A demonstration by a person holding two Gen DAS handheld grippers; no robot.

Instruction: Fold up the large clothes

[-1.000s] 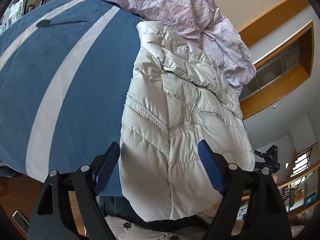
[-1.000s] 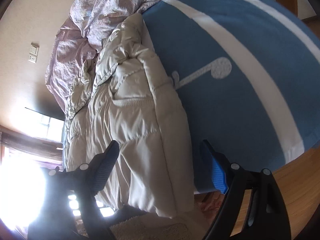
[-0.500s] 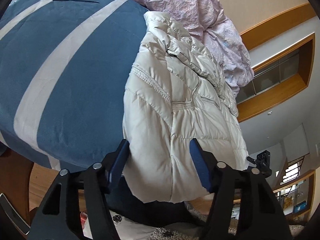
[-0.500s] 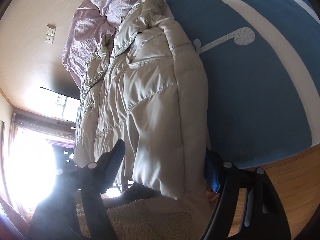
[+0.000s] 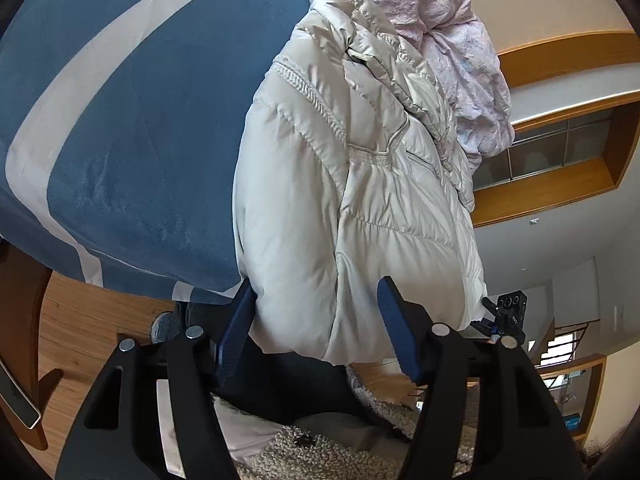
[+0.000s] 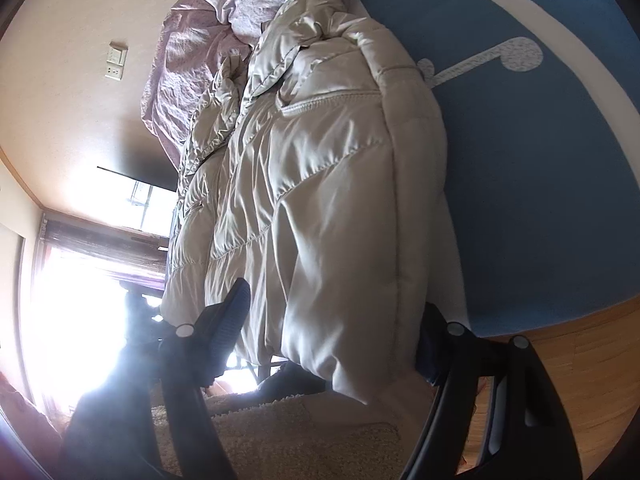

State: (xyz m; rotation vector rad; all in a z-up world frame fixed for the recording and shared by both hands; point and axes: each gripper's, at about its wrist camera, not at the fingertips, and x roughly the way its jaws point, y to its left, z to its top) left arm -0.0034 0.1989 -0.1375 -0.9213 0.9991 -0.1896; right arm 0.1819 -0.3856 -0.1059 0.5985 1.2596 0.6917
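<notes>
My left gripper (image 5: 316, 320) straddles the hem of the cream quilted puffer jacket (image 5: 344, 184): the pad at nine o'clock touches the fabric, the one at three stands clear, so the tongs are spread around it, not pinching. The jacket lies on the blue bedspread with white stripes (image 5: 132, 128), its collar at twelve o'clock against a crumpled pale pink duvet (image 5: 452, 20). My right gripper (image 6: 332, 328) also brackets the hem; the jacket's bulge hides most of its three o'clock pad, so I cannot tell whether it grips. Window glare (image 6: 80, 300) washes out everything around eight o'clock.
</notes>
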